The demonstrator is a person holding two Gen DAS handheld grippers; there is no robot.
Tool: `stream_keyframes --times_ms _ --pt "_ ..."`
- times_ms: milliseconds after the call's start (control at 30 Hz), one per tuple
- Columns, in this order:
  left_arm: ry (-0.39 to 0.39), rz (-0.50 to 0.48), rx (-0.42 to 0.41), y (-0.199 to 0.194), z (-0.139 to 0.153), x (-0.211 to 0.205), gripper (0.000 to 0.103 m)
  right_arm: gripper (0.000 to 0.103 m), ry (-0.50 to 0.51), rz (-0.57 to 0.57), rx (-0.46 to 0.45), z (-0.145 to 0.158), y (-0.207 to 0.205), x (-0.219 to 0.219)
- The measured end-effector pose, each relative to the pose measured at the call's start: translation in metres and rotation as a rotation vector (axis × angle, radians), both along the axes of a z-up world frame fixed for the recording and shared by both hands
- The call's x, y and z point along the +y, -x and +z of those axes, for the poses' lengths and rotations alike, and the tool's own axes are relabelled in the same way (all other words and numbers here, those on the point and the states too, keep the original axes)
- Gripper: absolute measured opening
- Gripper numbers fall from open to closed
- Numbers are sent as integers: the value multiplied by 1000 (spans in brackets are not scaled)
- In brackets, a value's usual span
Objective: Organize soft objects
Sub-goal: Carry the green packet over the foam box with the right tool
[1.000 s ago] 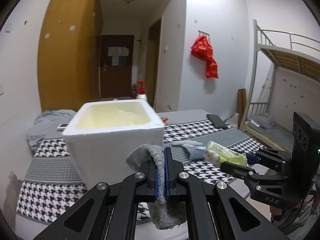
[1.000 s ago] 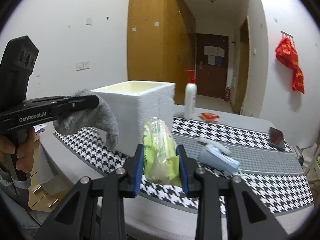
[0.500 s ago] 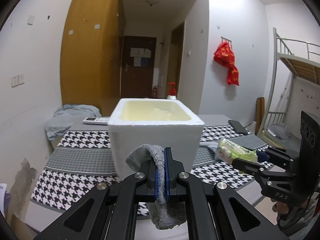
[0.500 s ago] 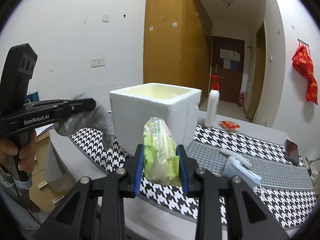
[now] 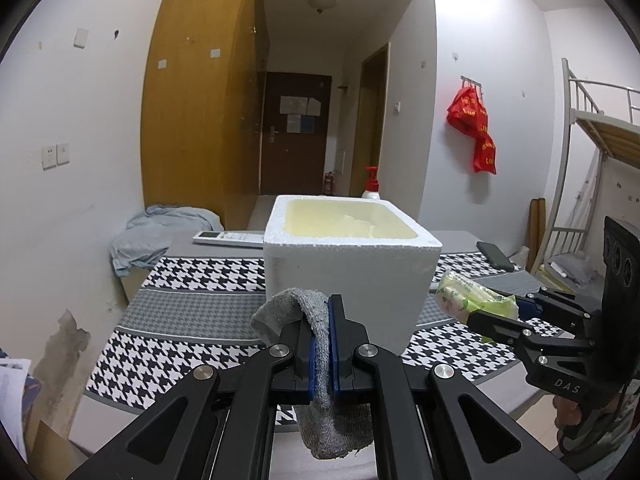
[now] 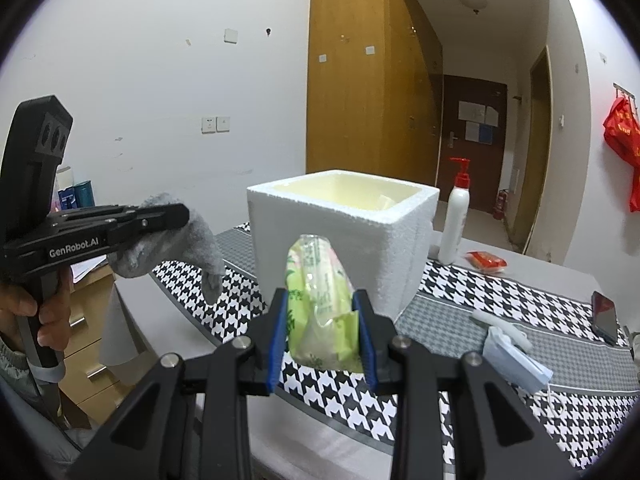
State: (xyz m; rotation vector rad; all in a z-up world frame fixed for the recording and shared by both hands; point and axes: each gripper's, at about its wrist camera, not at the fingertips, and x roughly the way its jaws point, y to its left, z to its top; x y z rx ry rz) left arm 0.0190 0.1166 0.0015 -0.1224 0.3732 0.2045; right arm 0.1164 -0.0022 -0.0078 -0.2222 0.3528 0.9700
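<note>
Between the clenched blue pads of the left gripper hangs a grey sock, its cuff flopped over the left finger and its toe drooping below. Just right of it, the right gripper grasps a green tissue pack upright. Directly ahead of both stands a white foam box on the houndstooth cloth, with a folded blue mask lying right of the right gripper.

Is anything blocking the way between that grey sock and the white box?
Nothing visible does. The left gripper holds the grey sock just in front of the foam box; only the box's near wall lies ahead, and its top is open.
</note>
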Motion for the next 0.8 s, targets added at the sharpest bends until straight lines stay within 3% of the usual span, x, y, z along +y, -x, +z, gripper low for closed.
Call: stream_keyframes --times_ms 800 --pt "-35 38 -38 -14 24 31 5 36 -19 -39 -43 44 -25 18"
